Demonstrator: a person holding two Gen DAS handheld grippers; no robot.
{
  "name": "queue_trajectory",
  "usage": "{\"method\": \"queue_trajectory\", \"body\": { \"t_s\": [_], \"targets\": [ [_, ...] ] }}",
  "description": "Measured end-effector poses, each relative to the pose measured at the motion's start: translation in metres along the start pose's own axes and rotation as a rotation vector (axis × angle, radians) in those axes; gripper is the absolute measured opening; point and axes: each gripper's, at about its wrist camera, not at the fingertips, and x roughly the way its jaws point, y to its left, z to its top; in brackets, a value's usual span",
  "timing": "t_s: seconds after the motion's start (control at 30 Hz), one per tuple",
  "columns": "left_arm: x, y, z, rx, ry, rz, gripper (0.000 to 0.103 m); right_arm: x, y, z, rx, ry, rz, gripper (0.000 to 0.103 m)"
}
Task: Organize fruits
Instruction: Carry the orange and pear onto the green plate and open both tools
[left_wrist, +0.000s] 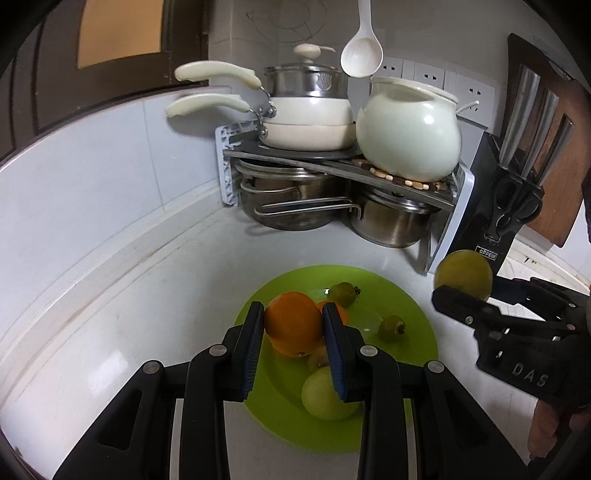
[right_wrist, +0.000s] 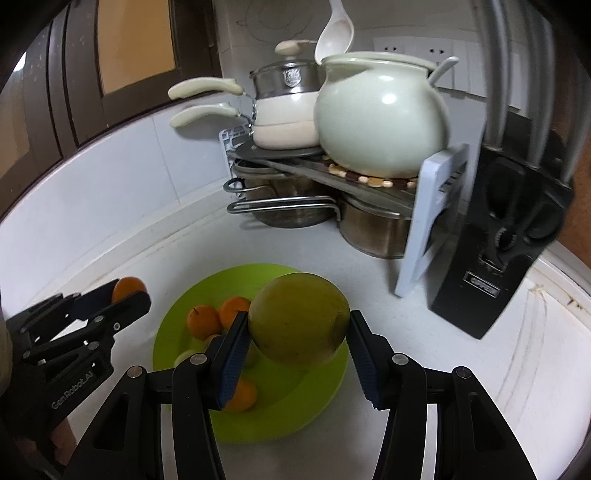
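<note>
Left tongs (left_wrist: 293, 325) clamped on an orange (left_wrist: 293, 323), blue pads tight against both sides, held above the green plate (left_wrist: 413, 332). In the right wrist view the same tongs (right_wrist: 127, 291) come in at far left, orange (right_wrist: 128, 288) peeking out between the tips, just off the plate's (right_wrist: 321, 391) left rim.

Plate sits on the white worktop (left_wrist: 129, 321). On it, left wrist view: a second orange (left_wrist: 341, 312) behind the right pad, a small green fruit (left_wrist: 341, 293) toward the back, another (left_wrist: 392, 326) to its right, a pale yellow-green fruit (left_wrist: 325, 397) at the near edge, and a brownish one (left_wrist: 317, 358) partly hidden under the tongs. Right wrist view shows two oranges (right_wrist: 203, 321) (right_wrist: 233, 309) side by side at the plate's back left and one more (right_wrist: 243, 397) at the front, behind the left pad.

Right tongs (right_wrist: 299, 330) hold a big yellow-green fruit (right_wrist: 299, 321), both pads touching it, above the plate's right half. From the left wrist view these tongs (left_wrist: 463, 291) and the fruit (left_wrist: 464, 274) are at right, beyond the plate rim.

Behind: corner rack (left_wrist: 369, 173) with white pans (left_wrist: 306, 118) and a white pot (left_wrist: 410, 133) on top, steel pots (left_wrist: 388, 221) under it. Black knife block (right_wrist: 495, 254) at right on the worktop.
</note>
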Motion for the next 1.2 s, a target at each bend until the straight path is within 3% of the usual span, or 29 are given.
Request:
{"method": "queue_trajectory", "body": {
  "t_s": [0.73, 0.93, 1.03, 1.2],
  "targets": [
    [0.088, 0.007, 0.014, 0.041, 0.151, -0.072, 0.032, 0.074, 0.009, 0.003, -0.061, 0.13, 0.038, 0.054],
    [0.094, 0.003, 0.011, 0.053, 0.159, -0.088, 0.033, 0.083, 0.008, 0.0, -0.061, 0.149, 0.041, 0.054],
    [0.093, 0.003, 0.011, 0.053, 0.152, -0.088, 0.039, 0.084, 0.006, -0.001, -0.049, 0.158, 0.054, 0.054],
    [0.082, 0.009, 0.01, 0.021, 0.143, -0.076, 0.043, 0.074, 0.007, 0.001, -0.064, 0.123, 0.036, 0.054]
  ]
}}
